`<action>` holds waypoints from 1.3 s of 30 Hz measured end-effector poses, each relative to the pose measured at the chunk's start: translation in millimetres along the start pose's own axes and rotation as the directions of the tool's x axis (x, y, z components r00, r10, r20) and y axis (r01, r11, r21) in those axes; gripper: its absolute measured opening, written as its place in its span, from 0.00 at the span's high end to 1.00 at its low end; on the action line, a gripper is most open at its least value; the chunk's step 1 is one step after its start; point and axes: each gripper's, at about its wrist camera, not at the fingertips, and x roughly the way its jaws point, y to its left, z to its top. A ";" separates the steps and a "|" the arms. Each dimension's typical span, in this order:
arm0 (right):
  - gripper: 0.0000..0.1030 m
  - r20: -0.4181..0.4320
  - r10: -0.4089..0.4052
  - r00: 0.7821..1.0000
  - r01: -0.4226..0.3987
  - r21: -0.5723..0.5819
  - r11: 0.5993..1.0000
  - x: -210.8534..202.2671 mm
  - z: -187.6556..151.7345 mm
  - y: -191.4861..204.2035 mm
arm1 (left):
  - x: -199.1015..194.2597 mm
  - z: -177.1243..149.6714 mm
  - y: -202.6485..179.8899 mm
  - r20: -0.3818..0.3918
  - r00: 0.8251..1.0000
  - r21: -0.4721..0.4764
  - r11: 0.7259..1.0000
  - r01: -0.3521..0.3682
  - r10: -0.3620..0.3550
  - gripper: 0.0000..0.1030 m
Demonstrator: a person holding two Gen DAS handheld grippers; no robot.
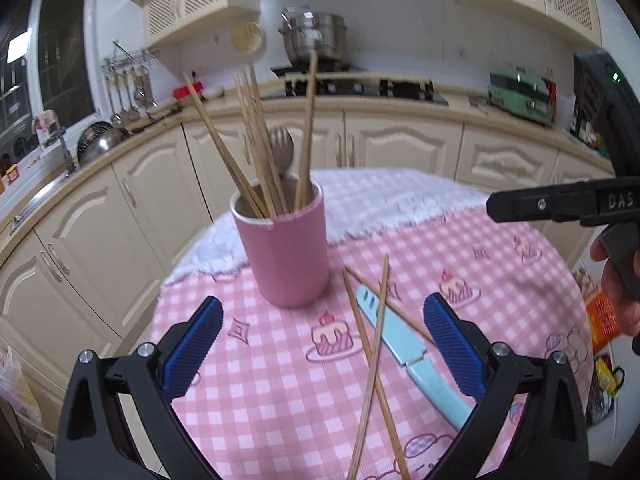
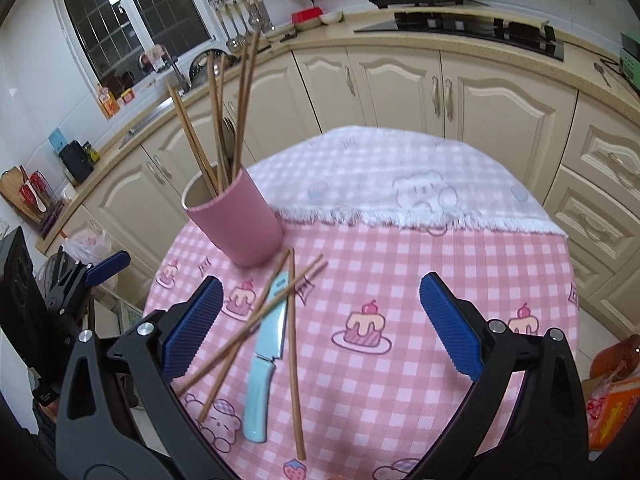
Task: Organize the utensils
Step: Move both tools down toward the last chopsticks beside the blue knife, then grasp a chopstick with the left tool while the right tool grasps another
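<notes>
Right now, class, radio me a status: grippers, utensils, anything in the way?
Left gripper open, empty. Right gripper open, empty. Three chopsticks crossed over knife on table; cup holds the rest. Nothing in the way.

Two wrist views, obliquely down, near, sharing the table and pink cup.

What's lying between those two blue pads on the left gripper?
In the left wrist view, the loose chopsticks crossed over the light blue knife on the checkered tablecloth.

Cream panelled base cabinets beneath a beige stone countertop; dark grid-paned window in white-tiled wall.
</notes>
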 end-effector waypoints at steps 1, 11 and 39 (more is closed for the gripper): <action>0.06 -0.011 -0.003 1.000 0.003 0.000 1.000 2.9 -1.9 -1.5 | 6.4 -1.6 -0.5 -0.025 1.000 0.006 1.000 0.011 -0.011 0.05; 0.06 -0.109 -0.033 0.994 0.032 -0.012 0.999 28.7 -17.0 -12.6 | 58.3 -17.2 -7.5 -0.214 0.976 0.088 0.995 0.051 -0.032 0.05; 0.58 -0.359 -0.107 0.927 0.003 -0.280 0.960 101.6 -35.8 37.5 | 101.7 -18.0 -17.0 -0.405 0.892 0.079 0.964 0.255 -0.202 0.92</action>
